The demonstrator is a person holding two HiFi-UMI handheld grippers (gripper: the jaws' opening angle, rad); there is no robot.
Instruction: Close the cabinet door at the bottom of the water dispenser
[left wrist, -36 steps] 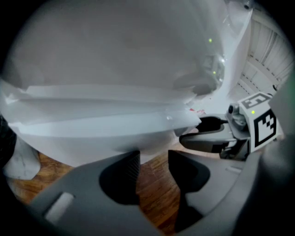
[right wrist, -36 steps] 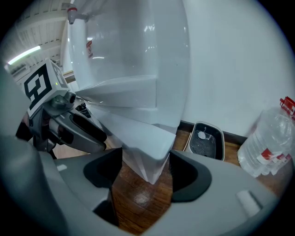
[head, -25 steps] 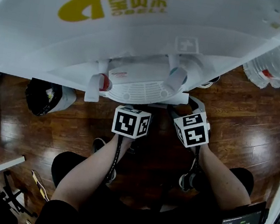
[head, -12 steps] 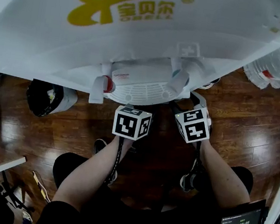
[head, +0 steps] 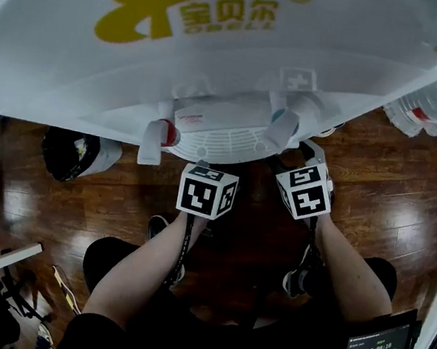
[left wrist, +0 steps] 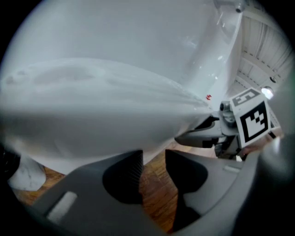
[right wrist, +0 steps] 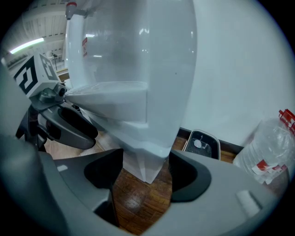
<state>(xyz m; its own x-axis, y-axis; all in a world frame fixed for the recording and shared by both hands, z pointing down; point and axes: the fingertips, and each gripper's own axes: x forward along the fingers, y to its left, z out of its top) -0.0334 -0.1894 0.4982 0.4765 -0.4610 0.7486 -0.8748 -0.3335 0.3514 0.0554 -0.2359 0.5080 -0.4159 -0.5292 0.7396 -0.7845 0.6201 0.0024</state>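
I think the largest danger is for the water dispenser itself. A hard push low on its front could make it slide on the floor, because the wood looks polished and slippery.

The cabinet door is at the bottom, hidden under the wide top in the head view. The blurred white panel close before the left gripper may be this door, but I cannot tell. A jaw tip could slip off such a smooth surface, or be pinched at the door's edge.

The left gripper's jaws are closing, with only floor between them. The right gripper is released, jaws wide, and a corner of the dispenser shows in the gap, not pressed.

The dispenser is glossy white plastic with rounded edges, the floor is dark shining boards, and the jaws are matt grey with ribbed pads.
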